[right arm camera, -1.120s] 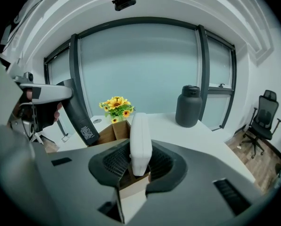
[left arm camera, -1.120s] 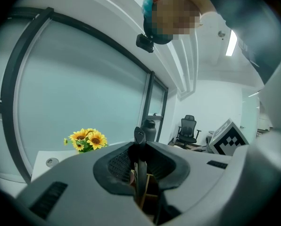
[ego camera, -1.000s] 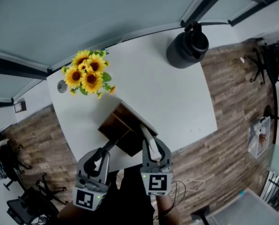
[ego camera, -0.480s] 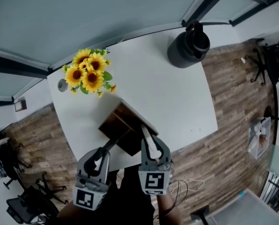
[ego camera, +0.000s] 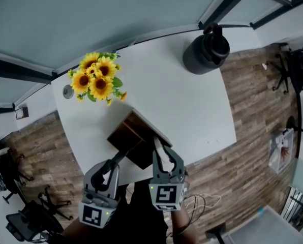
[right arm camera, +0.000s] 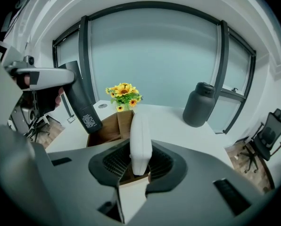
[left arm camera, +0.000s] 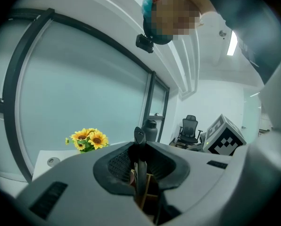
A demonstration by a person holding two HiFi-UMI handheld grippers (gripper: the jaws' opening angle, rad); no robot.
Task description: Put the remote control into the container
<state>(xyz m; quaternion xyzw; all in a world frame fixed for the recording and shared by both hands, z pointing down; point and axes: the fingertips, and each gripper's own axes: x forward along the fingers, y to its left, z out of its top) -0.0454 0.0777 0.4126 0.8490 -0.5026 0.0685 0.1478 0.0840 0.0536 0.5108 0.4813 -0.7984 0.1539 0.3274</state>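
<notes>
Right gripper (right arm camera: 139, 169) clamps a white remote control (right arm camera: 141, 135) by its lower end, jaws fairly wide around it, at the wooden container's (right arm camera: 107, 128) near rim. Left gripper (left arm camera: 139, 175) pinches a black remote (right arm camera: 84, 108) (edge-on in its own view), jaws narrow. Sunflowers (right arm camera: 123, 94) stand beyond.

White counter (ego camera: 197, 105), angled, set beside frosted glass wall (ego camera: 90, 19) with dark frames (ego camera: 228, 4). Brown-grey wood-plank floor (ego camera: 253, 136). Black office chairs (ego camera: 296, 65) at far right and lower left. White ceiling (left arm camera: 211, 65), lit strip lamp (left arm camera: 233, 42) overhead.
</notes>
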